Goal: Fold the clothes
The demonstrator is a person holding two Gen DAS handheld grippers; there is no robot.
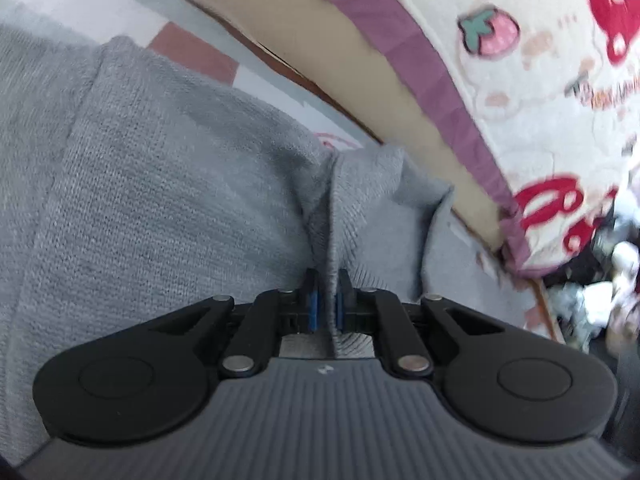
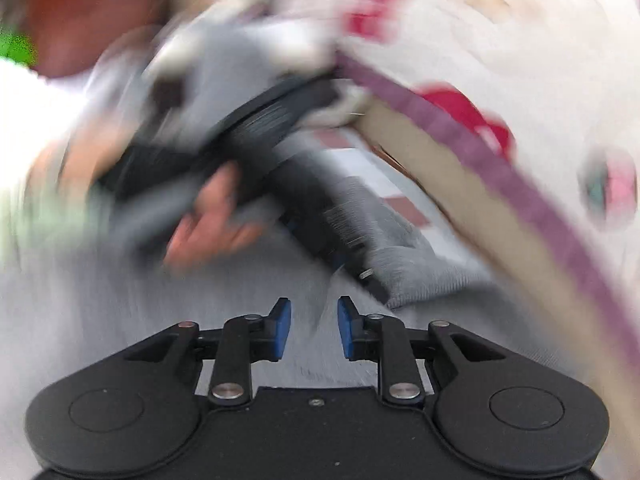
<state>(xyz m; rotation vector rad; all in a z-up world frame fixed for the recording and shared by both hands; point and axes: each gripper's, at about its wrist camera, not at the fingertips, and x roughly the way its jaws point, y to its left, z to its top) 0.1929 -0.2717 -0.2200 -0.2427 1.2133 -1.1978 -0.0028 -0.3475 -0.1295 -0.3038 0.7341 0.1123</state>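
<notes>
Grey knit garment (image 1: pixel 160 184): spread over a checked bed surface (image 1: pixel 192 52), beside a strawberry-print blanket (image 1: pixel 540 92) with a purple border. A raised ridge of the knit is pinched between the blue pads of the left gripper (image 1: pixel 327 300), whose jaws are closed down to the thickness of the cloth.

Right gripper (image 2: pixel 310 328): jaws parted with a clear gap, nothing held; pale grey fabric is seen beneath, heavily blurred.

Progress, judged: one layer of the knit already lies doubled near the far edge, and a fold appears to be under way. How many folds are made or remain cannot be settled, since the whole garment is in neither view.

View differences: only the left wrist view gives the pinch and the knit texture sharply. Only the right wrist view shows the left gripper from outside (image 2: pixel 360 260) and the hand (image 2: pixel 216 216) gripping its handle, both smeared by motion.
</notes>
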